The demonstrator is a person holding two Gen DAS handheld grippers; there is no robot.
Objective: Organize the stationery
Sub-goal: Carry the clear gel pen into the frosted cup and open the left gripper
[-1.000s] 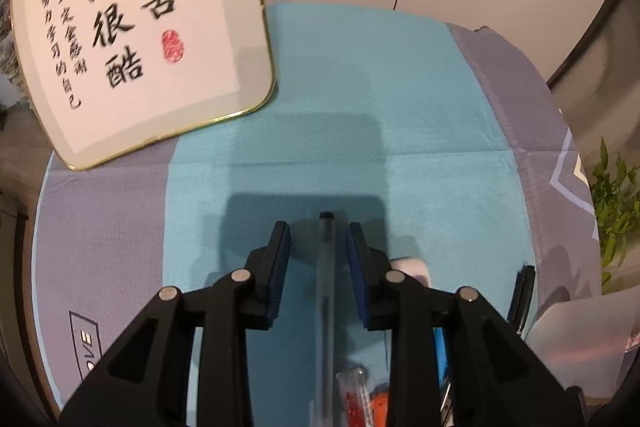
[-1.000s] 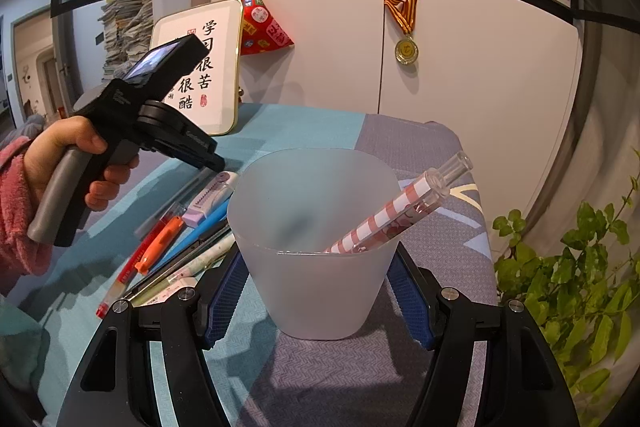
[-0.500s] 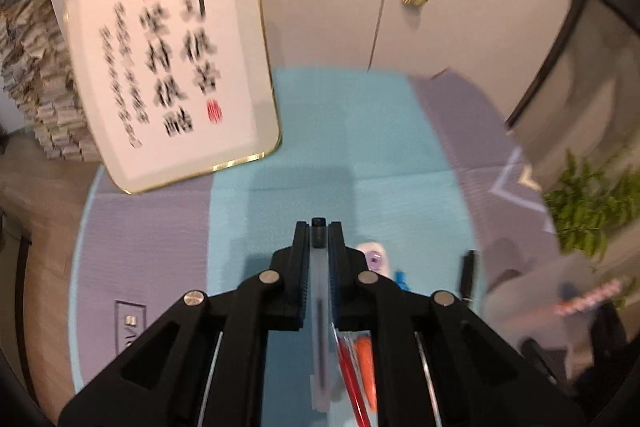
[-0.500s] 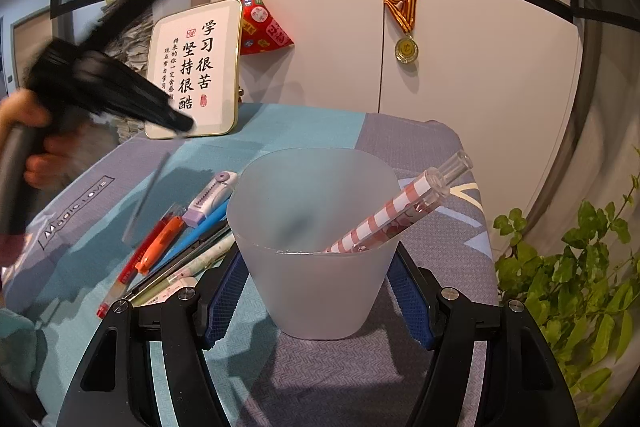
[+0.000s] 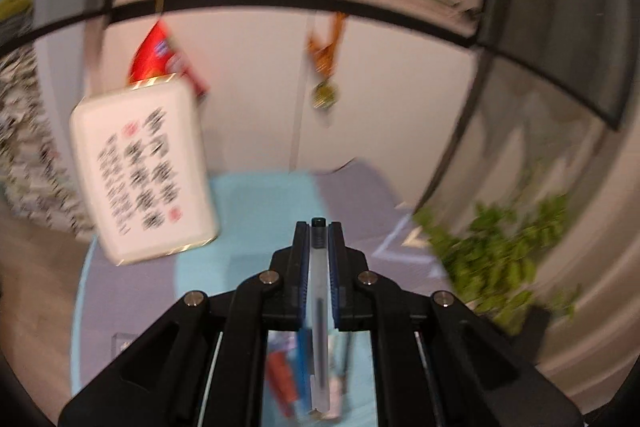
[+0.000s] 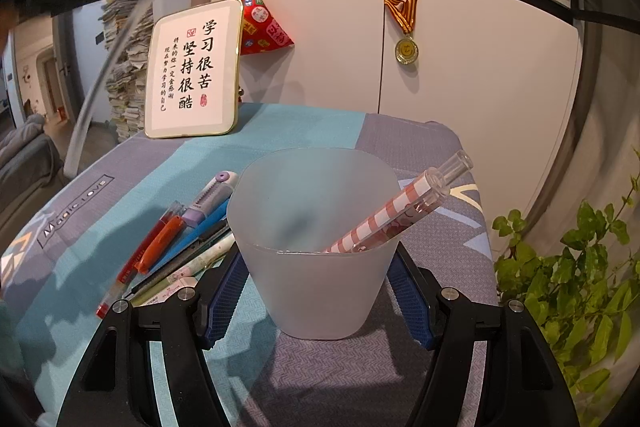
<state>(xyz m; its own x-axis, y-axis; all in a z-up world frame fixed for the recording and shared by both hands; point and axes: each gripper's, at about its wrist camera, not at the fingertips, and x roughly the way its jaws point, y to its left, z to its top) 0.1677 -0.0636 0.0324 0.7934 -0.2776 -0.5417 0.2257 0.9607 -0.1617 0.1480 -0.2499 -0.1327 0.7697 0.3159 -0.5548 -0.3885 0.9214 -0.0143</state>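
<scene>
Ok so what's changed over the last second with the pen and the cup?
The left gripper, open around the clear pen as it lay on the table a second ago, has shut on it and lifted it up off the table. The right gripper has stayed clamped on the frosted cup, with the striped pens inside and the loose pens beside it unmoved.

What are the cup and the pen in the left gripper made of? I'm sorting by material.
Cup: likely frosted translucent plastic; matte, and the striped pens inside show through only dimly. Pen clamped in the left gripper: apparently clear plastic barrel with a dark refill visible inside and a black tip; blur leaves the finish uncertain.
</scene>
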